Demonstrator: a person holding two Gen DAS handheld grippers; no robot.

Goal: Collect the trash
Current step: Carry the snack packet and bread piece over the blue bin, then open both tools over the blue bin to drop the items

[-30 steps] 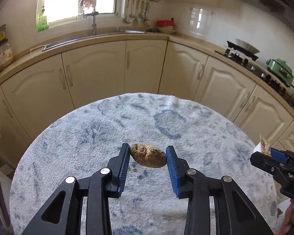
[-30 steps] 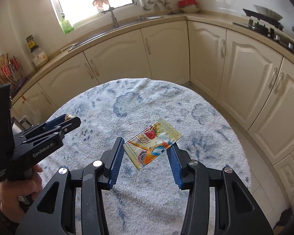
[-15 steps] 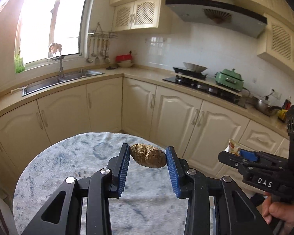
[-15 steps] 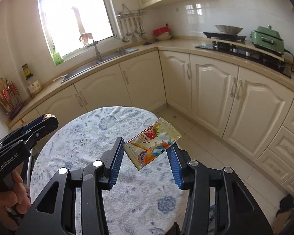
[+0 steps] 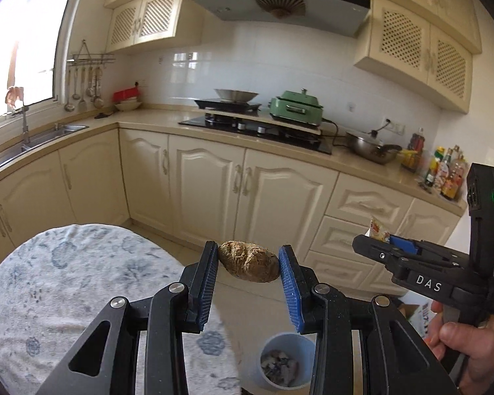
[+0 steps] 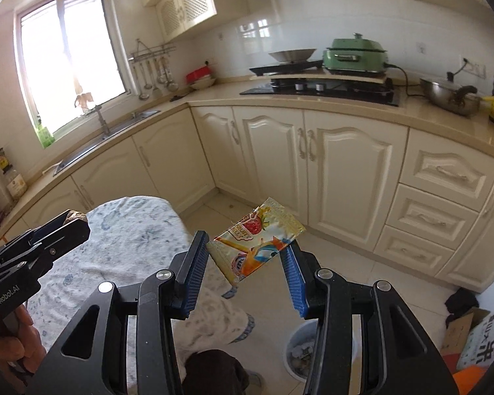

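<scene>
My left gripper (image 5: pixel 248 265) is shut on a brown, lumpy potato-like scrap (image 5: pixel 248 265), held in the air past the table's edge. My right gripper (image 6: pixel 254 251) is shut on a colourful snack wrapper (image 6: pixel 257 242) with a strawberry print, pinched by its two ends. A pale blue trash bin (image 5: pixel 285 363) with scraps inside stands on the floor below both grippers; in the right wrist view the trash bin (image 6: pixel 304 352) shows between the fingers. The right gripper (image 5: pixel 383 245) appears at the right of the left wrist view, the left gripper (image 6: pixel 70 225) at the left of the right wrist view.
A round table under a blue-white cloth (image 5: pixel 66 283) lies at the lower left. Cream kitchen cabinets (image 5: pixel 247 191) run behind, with a stove (image 5: pixel 257 128) and green cooker (image 5: pixel 296 107) on the counter. Cardboard and bags (image 6: pixel 471 332) sit on the floor at the right.
Both grippers swung rightwards and up, away from over the table towards the floor beside it. The bin has come into view below. Each grip stays the same.
</scene>
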